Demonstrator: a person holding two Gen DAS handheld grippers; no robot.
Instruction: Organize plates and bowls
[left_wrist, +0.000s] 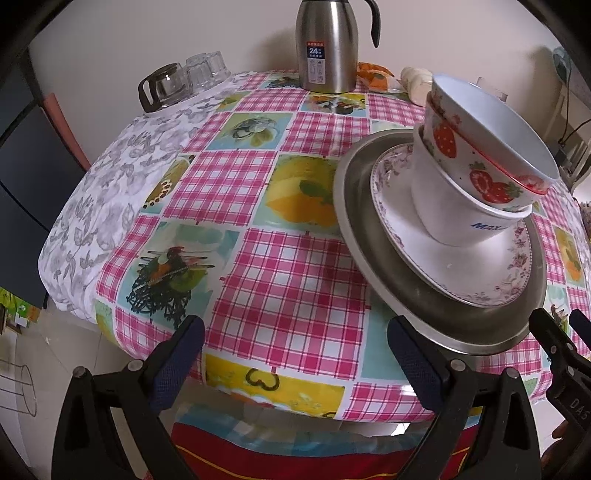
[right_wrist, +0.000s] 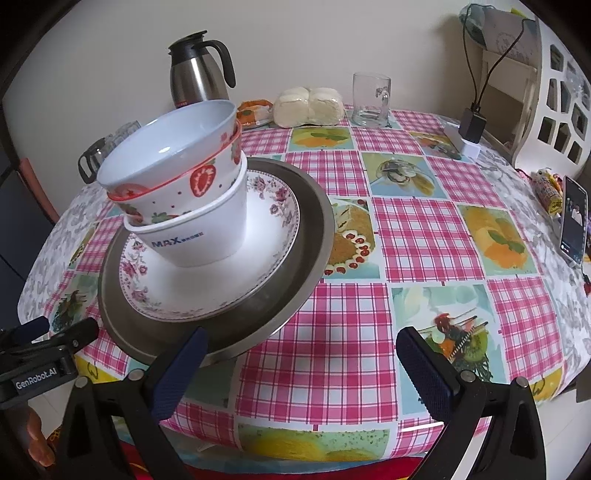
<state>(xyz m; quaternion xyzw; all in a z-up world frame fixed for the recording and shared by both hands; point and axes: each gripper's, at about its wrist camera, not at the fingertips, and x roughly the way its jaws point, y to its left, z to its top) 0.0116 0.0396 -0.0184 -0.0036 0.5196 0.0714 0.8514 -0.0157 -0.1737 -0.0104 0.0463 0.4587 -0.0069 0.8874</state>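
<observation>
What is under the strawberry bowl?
The strawberry bowl sits in a white bowl, on a flowered plate, on a metal tray. What the tray covers is hidden.

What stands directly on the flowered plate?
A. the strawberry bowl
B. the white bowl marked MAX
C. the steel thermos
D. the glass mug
B: the white MAX bowl stands on the flowered plate, with the strawberry bowl nested inside it and the metal tray beneath the plate.

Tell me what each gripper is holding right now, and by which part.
Nothing is held. The left gripper and right gripper are both open beside the metal tray, clamping no rim.
</observation>
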